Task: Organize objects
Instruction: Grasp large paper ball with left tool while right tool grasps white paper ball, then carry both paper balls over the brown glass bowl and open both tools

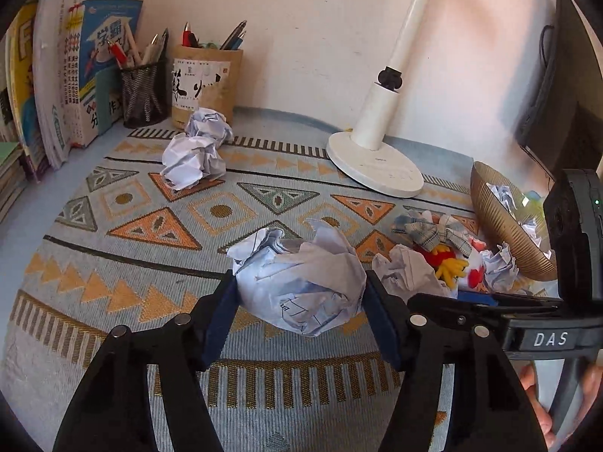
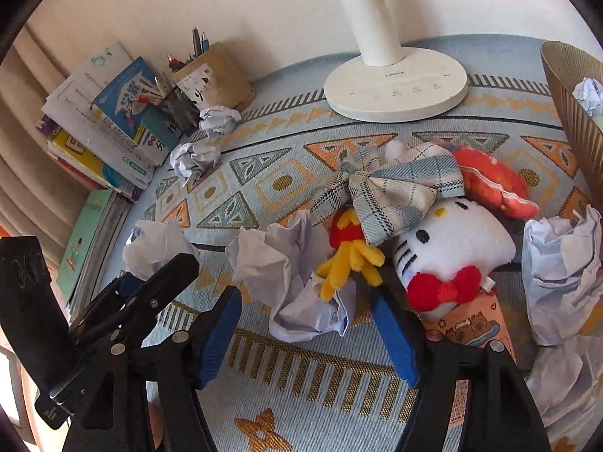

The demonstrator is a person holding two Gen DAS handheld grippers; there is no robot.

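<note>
Patterned cloth (image 1: 124,203); left claw (image 1: 301,293) pinches paper ball (image 1: 301,282), underside hidden.

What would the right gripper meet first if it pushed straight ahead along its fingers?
Most likely the crumpled paper ball lying between the open fingers of the right gripper. Just beyond it come the yellow plush fries and the plaid bow, though depth is hard to judge through the fisheye.

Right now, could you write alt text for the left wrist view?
The left gripper clamps a crumpled paper ball just above a patterned tablecloth. Behind lie more paper balls, a white lamp base, pen cups and books; a gold bowl sits right.
</note>
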